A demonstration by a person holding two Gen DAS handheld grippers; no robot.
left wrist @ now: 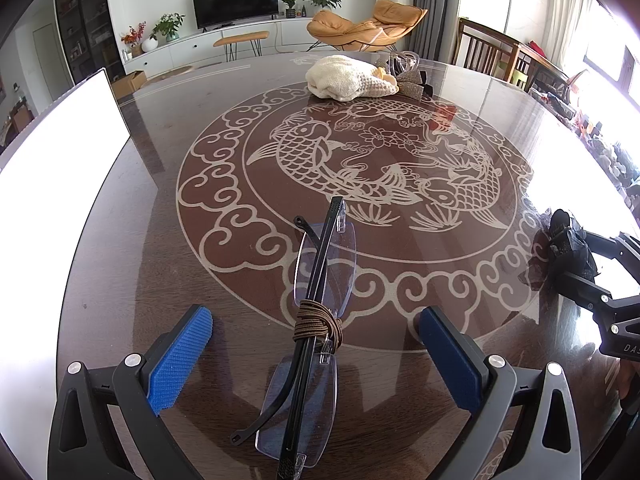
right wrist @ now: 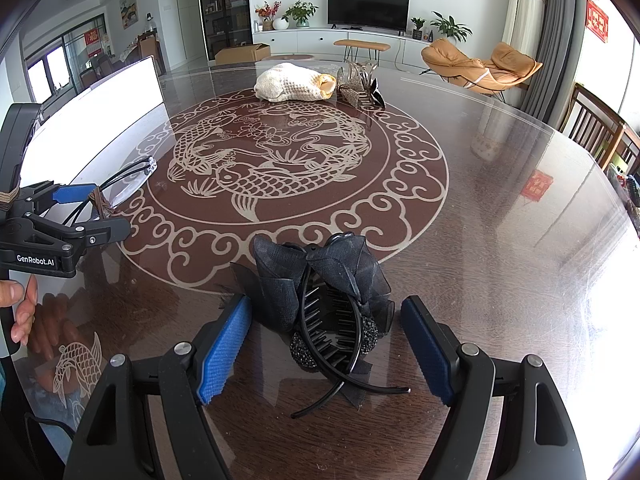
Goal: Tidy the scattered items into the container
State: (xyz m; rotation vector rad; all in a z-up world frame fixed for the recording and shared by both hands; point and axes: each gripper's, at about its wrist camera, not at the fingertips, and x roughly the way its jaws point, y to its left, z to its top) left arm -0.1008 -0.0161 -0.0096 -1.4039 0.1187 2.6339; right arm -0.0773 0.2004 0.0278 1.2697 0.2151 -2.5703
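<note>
Left wrist view. Left gripper (left wrist: 316, 354) spread wide, blue pads (left wrist: 180, 360) clear on either side of a pair of folded glasses (left wrist: 316, 300). Glasses lie flat on the glass-topped table (left wrist: 400, 260), running lengthwise between the jaws, nothing pressing on them. Rimless lenses, thin dark arms, a brown cord (left wrist: 318, 322) wound round the middle. Judgement: light, stiff but fragile; lenses likely to slide on the glass top and to scratch. Best hold looks to be across the cord-wrapped middle, where the arms and bridge bunch together and the cord gives friction; keep the pads off the bare lenses. Far side of the table: a cream knitted pouch (left wrist: 348, 78) with more hair clips (left wrist: 408, 76) just beside it. A white container (left wrist: 60, 168) sits at the left edge, overexposed, its inside not readable.

Right wrist view. Right gripper (right wrist: 326, 352) also spread, pads standing on both sides of a black hair clip (right wrist: 328, 300) with a gauze bow and beaded ends; no contact visible. Clip rests on the table near this edge. Judgement: light; bow soft and crushable, plastic teeth stiff and brittle. Take it across the hard curved body behind the bow, not the fabric. Left gripper (right wrist: 96, 210) visible at the left, over the glasses (right wrist: 128, 184), with the white container (right wrist: 100, 100) beyond it.
</note>
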